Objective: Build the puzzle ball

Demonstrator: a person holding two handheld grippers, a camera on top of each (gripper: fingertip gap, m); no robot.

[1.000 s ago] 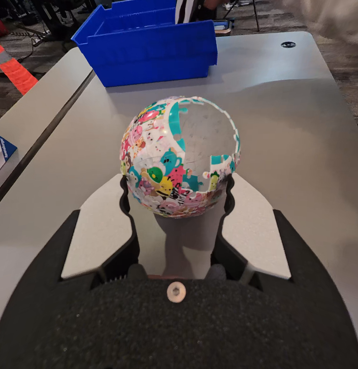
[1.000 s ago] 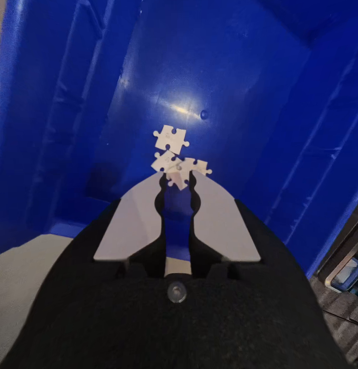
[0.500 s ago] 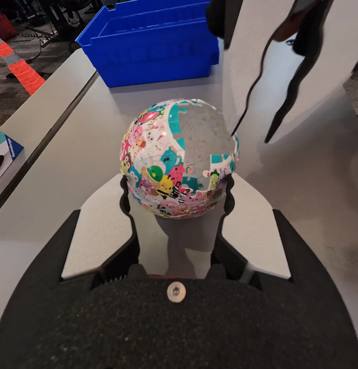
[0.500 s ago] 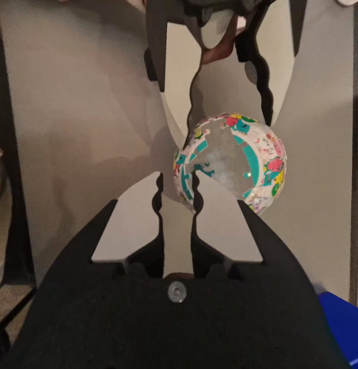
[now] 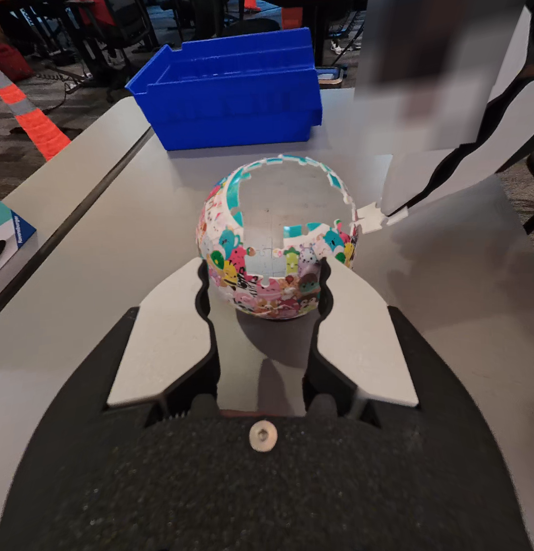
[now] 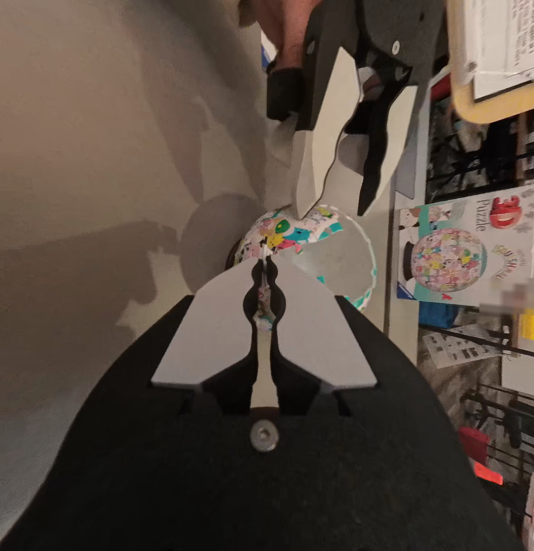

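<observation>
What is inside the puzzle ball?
Through the big hole, the puzzle ball looks hollow: only the plain grey backs of its pieces show. The left gripper and the ball's front wall hide the very bottom.

My left camera sits low over the table (image 5: 80, 298), close behind the puzzle ball (image 5: 274, 253), looking forward along my left gripper (image 5: 262, 268) toward the blue bin (image 5: 230, 98). My right camera comes at the ball (image 6: 313, 253) from its far right side, rolled sideways, very near, facing back toward my left gripper (image 6: 331, 214). Both views share the ball, the table and each other's gripper.
</observation>
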